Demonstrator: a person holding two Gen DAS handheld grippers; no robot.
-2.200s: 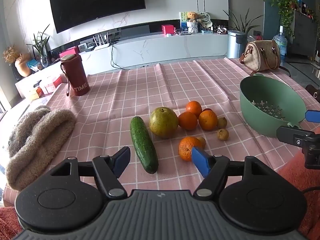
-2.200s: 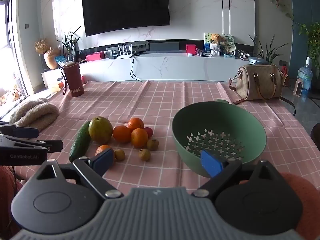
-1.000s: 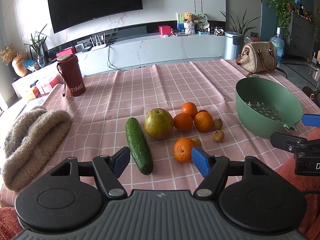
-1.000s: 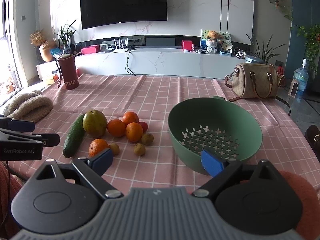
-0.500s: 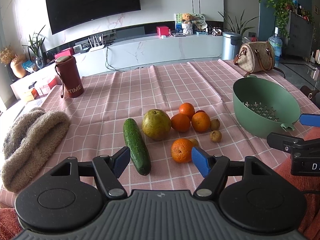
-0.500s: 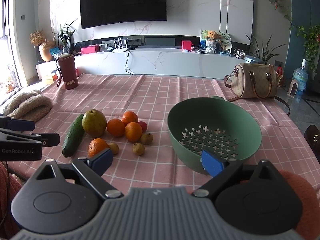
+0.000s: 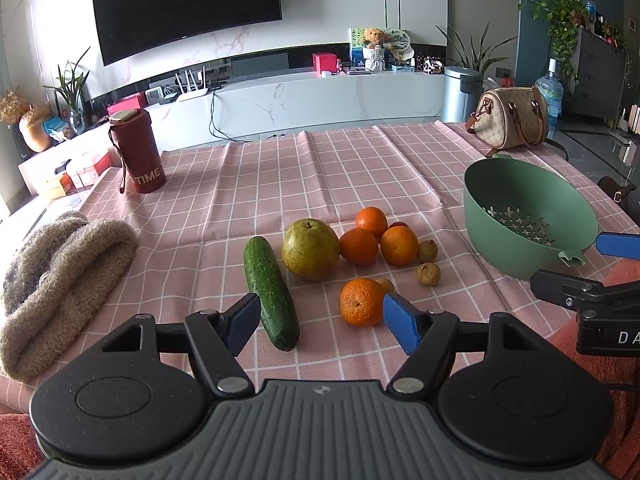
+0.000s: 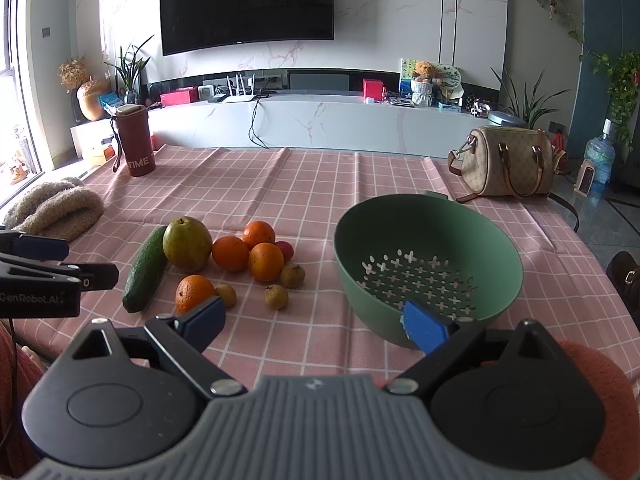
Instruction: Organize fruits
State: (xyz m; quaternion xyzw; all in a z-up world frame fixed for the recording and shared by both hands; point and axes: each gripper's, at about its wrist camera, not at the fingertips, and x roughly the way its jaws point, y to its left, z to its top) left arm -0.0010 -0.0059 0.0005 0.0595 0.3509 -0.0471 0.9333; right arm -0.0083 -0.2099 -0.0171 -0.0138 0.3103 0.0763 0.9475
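A table [image 7: 360,168] covered with a pink checked cloth carries a cluster of fruit near its middle. Both grippers hover above the table's near edge, jaws spread wide and holding nothing.

The left gripper [image 7: 320,322] faces the fruit. A dark green cucumber [image 7: 271,286] lies lengthwise, its near end between the jaws in this view. Just right of it stands a large yellow-green pear [image 7: 310,249]. Three oranges [image 7: 376,235] sit bunched together beside the pear, with a small red fruit [image 8: 285,249] tucked behind them. A fourth orange [image 7: 361,301] sits alone, closer to the near edge, with a small brownish fruit [image 8: 226,294] touching it. Two more small brownish fruits [image 7: 428,264] lie to the right of the oranges.

The right gripper [image 8: 314,324] faces a green colander bowl [image 8: 428,240], which is empty and stands toward the table's right side, apart from the fruit.

At the far left corner stands a dark red tumbler [image 7: 138,152] marked TIME. A fuzzy beige knitted item [image 7: 60,280] lies at the left edge. A tan handbag [image 8: 506,162] sits at the far right corner.
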